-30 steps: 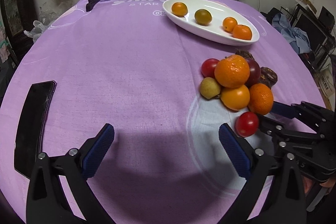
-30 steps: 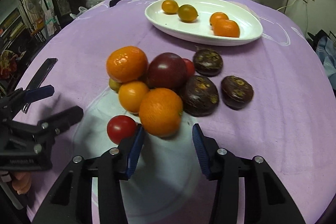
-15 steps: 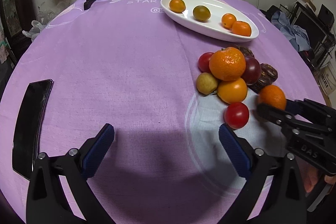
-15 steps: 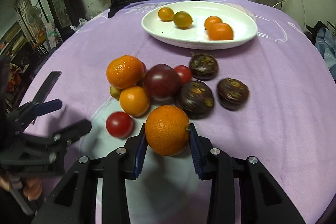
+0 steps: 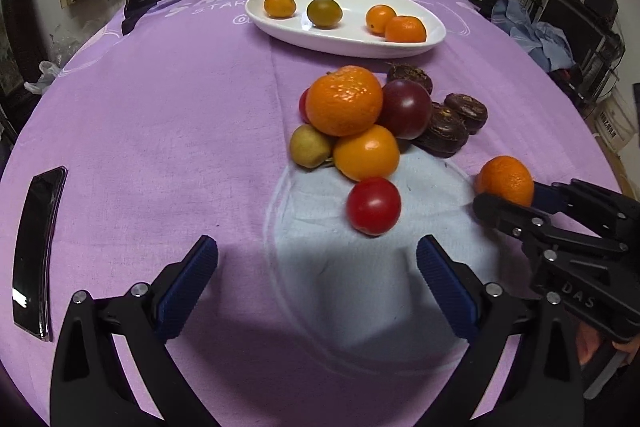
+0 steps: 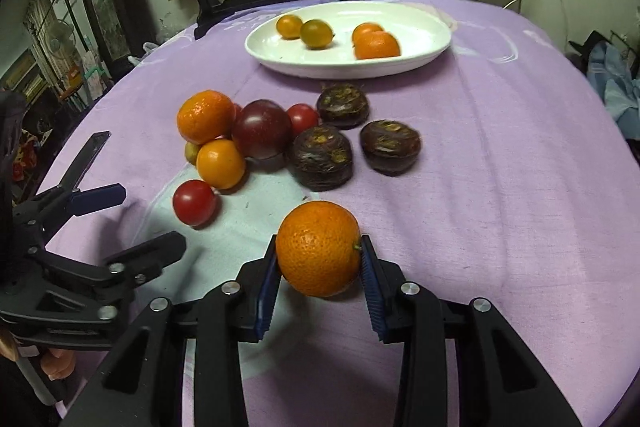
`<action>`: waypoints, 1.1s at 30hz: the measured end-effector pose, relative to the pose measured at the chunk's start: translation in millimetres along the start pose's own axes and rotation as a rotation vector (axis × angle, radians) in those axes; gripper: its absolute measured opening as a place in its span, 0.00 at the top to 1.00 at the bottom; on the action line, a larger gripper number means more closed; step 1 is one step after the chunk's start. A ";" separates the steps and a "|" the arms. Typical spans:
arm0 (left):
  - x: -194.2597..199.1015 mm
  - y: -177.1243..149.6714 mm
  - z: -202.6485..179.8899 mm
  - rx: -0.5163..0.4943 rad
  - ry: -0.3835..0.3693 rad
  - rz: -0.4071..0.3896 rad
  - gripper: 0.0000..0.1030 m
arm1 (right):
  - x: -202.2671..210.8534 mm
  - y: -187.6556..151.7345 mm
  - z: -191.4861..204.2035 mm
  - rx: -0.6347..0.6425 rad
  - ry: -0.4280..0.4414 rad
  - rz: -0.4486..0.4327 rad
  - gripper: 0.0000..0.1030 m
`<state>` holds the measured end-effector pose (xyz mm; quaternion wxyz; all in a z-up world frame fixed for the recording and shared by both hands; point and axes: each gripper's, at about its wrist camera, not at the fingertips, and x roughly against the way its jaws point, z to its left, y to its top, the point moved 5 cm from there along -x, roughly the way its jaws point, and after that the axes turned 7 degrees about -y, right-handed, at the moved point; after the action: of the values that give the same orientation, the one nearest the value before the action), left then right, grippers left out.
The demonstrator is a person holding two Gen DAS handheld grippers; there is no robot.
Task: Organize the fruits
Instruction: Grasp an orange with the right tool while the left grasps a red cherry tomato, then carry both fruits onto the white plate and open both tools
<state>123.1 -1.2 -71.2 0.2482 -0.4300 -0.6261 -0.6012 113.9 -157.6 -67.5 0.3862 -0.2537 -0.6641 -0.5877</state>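
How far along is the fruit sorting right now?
Done: four small citrus fruits lie on the white plate. In hand: the right gripper is shut on an orange; the left gripper is open and empty. Left: the pile on the purple cloth, including a red tomato and three dark brown fruits.

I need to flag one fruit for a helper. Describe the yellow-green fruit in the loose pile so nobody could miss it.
Start at the white oval plate on the purple tablecloth, then drop to the fruit pile in front of it. The yellow-green fruit sits on the pile's left edge, below the large orange: small, dull, the only greenish one there.
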 end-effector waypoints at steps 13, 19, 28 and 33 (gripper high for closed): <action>-15.8 14.6 -22.7 -0.055 0.011 0.007 0.72 | 2.6 -5.9 -11.2 -0.028 -0.003 0.001 0.62; -3.2 8.1 -26.5 -0.084 -0.005 0.008 0.72 | 4.1 -5.9 -10.6 -0.032 0.006 -0.006 0.62; 42.4 36.2 -23.1 -0.079 -0.081 -0.073 0.72 | 29.5 8.7 -11.6 -0.066 0.051 -0.101 0.62; 51.4 73.1 -24.9 -0.099 -0.064 -0.110 0.72 | 49.1 36.8 -8.9 -0.039 0.077 -0.170 0.63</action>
<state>153.1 -19.7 14.7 0.1731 -0.4258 -0.6260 -0.6299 116.8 -165.4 -6.2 0.3551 -0.1813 -0.6565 -0.6404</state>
